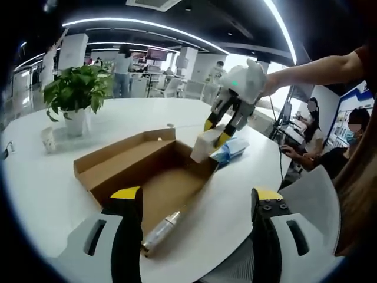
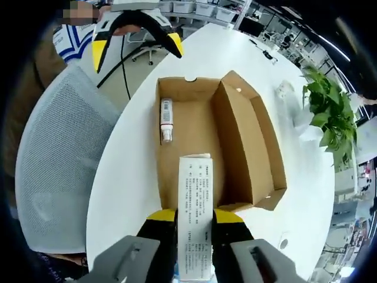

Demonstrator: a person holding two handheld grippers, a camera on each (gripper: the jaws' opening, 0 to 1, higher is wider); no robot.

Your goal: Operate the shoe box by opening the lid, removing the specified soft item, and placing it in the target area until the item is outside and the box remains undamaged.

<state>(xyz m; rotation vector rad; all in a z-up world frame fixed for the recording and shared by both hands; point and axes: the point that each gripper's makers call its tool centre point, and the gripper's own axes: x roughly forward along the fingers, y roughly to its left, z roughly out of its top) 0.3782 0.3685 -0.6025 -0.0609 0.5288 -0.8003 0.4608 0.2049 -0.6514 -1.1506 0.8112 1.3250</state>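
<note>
The right gripper [image 2: 194,227] is clamping a white printed packet [image 2: 197,218] above the open shoe box [image 2: 250,147], so carrying it level toward the table [image 2: 135,177] is wise, while the left gripper [image 1: 197,203] is hanging wide open, empty.

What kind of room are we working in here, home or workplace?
Most likely an open-plan office: a large white round table, a mesh office chair, and seated people at desks beyond. A potted plant stands on the table near the open shoe box.

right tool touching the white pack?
Touching: in the right gripper view the right tool has both jaws pressed on the white pack, above the shoe box.
</note>
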